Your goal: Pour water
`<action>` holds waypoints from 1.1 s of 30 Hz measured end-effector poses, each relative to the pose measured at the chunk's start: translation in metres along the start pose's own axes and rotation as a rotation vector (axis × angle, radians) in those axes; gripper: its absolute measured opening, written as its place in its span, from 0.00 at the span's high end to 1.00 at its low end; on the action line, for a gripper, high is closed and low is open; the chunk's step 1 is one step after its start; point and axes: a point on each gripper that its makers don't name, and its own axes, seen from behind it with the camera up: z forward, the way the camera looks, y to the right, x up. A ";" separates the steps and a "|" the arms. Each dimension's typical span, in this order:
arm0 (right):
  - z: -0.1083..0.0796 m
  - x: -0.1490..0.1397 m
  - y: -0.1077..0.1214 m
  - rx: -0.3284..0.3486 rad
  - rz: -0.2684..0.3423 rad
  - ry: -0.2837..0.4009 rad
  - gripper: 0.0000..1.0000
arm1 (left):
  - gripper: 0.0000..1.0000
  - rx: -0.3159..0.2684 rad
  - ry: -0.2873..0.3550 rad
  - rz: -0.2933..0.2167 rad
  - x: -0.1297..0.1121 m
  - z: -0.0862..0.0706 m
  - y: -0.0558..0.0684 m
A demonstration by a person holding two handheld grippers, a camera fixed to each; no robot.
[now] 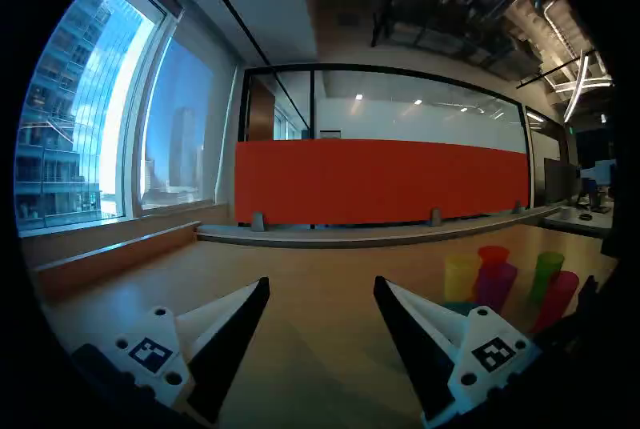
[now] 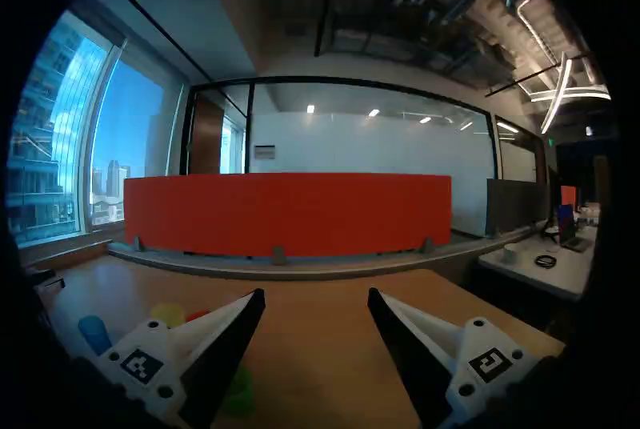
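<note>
Several cups [image 1: 496, 285] beyond left gripper [image 1: 321, 280], rightward — jaws apart, empty.

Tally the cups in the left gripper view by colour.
Yellow cup: 1
Red cup: 1
Purple cup: 1
Green cup: 1
Pink cup: 1
Total: 5, leaving out a teal shape that is mostly hidden and too unclear to count.

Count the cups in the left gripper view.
5, clustered on the table at right: yellow cup, red cup behind, purple cup, green cup, pink cup farthest right. The left gripper may hide more.
</note>
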 end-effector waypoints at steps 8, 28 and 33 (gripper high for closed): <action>0.002 -0.001 -0.002 0.000 -0.002 -0.002 0.00 | 0.03 -0.004 -0.013 0.002 -0.003 0.000 0.001; 0.000 -0.001 0.002 -0.003 -0.002 -0.003 0.00 | 0.03 -0.008 -0.015 0.005 -0.004 0.000 0.002; 0.000 0.000 0.002 0.001 0.000 0.005 0.00 | 0.03 -0.008 -0.015 0.005 -0.004 0.000 0.002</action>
